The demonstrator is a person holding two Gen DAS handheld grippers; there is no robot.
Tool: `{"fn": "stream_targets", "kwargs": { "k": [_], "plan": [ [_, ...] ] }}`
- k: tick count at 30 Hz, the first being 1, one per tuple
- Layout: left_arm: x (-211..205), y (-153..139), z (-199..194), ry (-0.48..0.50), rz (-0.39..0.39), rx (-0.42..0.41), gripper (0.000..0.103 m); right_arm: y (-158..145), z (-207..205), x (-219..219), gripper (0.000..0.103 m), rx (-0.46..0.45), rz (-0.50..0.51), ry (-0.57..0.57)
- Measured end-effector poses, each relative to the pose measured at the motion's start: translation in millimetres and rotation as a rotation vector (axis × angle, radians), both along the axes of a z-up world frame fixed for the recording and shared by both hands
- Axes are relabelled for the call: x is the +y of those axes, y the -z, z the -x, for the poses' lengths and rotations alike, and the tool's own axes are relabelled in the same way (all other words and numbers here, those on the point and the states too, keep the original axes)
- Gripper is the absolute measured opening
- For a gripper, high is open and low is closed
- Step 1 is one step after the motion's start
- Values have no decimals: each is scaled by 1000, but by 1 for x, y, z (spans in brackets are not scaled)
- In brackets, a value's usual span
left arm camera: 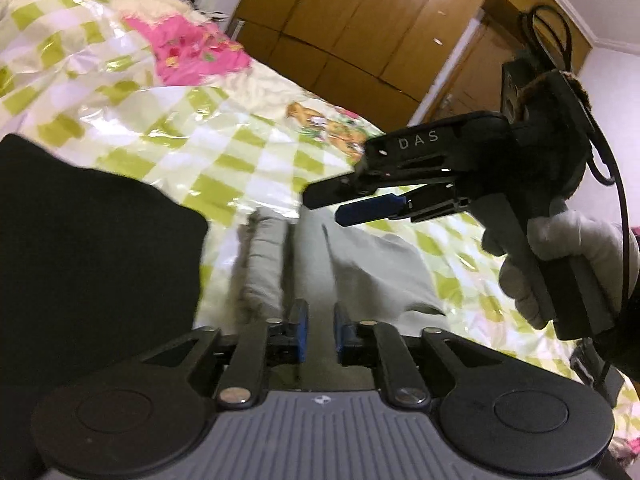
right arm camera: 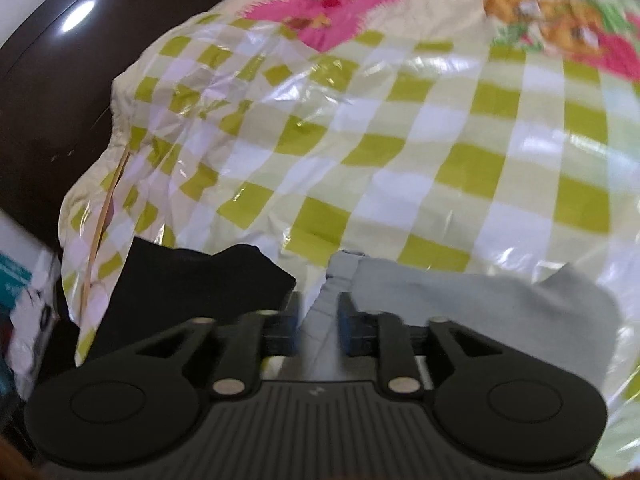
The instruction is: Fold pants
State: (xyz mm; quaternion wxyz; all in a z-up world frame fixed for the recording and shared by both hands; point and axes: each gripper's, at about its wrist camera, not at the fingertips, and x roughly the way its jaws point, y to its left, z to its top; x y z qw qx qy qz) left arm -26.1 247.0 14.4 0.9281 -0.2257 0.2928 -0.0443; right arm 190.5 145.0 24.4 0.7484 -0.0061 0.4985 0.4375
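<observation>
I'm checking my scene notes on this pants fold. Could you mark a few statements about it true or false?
1. The grey pants lie on a green-and-white checked sheet. True.
2. The right gripper is clamped on the pants. False: its jaws are apart, above the cloth.
3. A black garment lies beside the pants. True.
4. The hand holding the right gripper is bare. False: the hand wears a pale glove.

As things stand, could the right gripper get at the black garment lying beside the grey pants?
Probably yes. The right gripper sits open over the grey pants, and the black garment lies just to its left on the checked bedcover with nothing between.
</observation>
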Motion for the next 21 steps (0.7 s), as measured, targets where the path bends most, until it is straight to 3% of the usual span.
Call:
{"fn": "stream_targets", "kwargs": {
  "k": [1,2,3,8,14,18,21],
  "plan": [
    [-3,1,-2,5,-9,3,33,-6,10,0,58,-71,28,-42],
    [-5,2,-5,11,-22,13,33,-6,10,0,71,-71,28,-42],
    [-7,4,-6,15,-33,25,33,-6,15,1,76,-98,49,-65],
    [-18,10,-3,30,-42,57,35,11,25,-1,77,-100,111,-80],
    [-36,15,-7,36,-139,96,39,44,26,0,81,-44,193,-37],
    [-38,19,-10,49,-145,108,41,59,29,11,100,-54,244,-25],
    [-38,20,-10,64,-136,106,41,64,31,15,102,-57,251,-13]
  ]
}}
